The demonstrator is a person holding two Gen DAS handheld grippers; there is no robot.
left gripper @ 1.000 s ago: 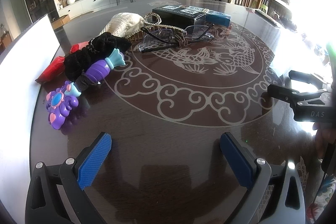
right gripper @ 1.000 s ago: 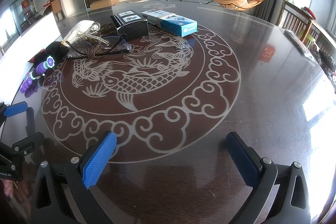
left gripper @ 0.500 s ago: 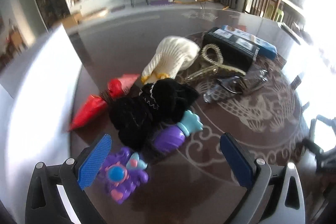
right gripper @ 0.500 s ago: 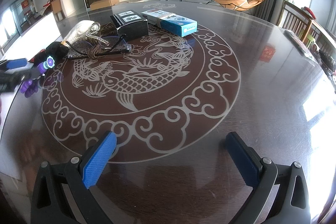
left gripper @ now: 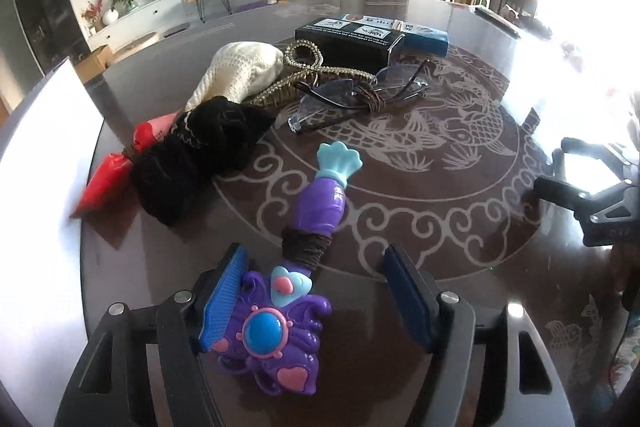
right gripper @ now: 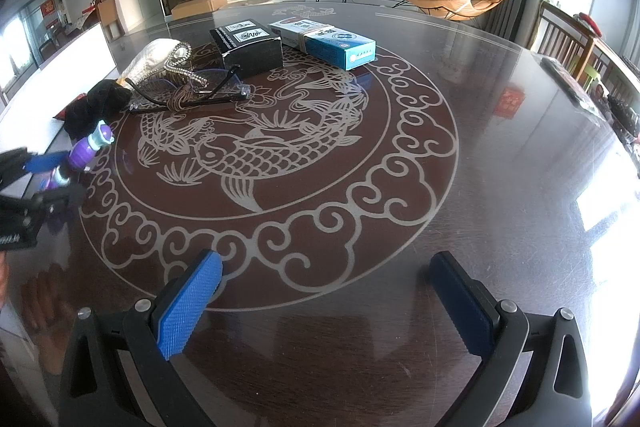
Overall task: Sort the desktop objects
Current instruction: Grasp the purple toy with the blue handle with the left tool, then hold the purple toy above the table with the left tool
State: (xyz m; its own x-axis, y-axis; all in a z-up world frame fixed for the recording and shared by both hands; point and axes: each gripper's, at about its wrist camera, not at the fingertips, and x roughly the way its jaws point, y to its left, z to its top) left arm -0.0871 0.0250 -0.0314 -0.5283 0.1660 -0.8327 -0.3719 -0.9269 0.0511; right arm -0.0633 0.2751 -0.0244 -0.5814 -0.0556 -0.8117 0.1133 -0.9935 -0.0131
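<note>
- Dark glass over a carved fish pattern makes up the surface (left gripper: 460,235), glossy and likely slippery, so I would lift the toy clear of it, not drag it.
- White and upright, a board (left gripper: 44,155) stands along the left edge of the surface; the heap of a black fabric bundle (left gripper: 200,155), a red pouch (left gripper: 104,183), a cream knit piece (left gripper: 240,75), a beaded strap (left gripper: 316,71) and glasses (left gripper: 360,95) lies between it and the centre, well clear of the toy's head.
- The left gripper (left gripper: 316,299) is closing around the purple toy wand (left gripper: 292,287): its left pad touches the ornate head, the right pad stands apart from it, so no grip yet.
- The head is lumpy and sits off-centre between the pads; shifting the gripper a little left before closing should stop the wand swivelling.
- A dark cord (left gripper: 306,247) wraps the wand's neck just beyond the pads; it may snag or slip, so I would clamp the hard plastic head.
- The right gripper (right gripper: 328,303) hangs wide apart and empty over bare surface, ready to steady the teal handle end (left gripper: 340,159).
</note>
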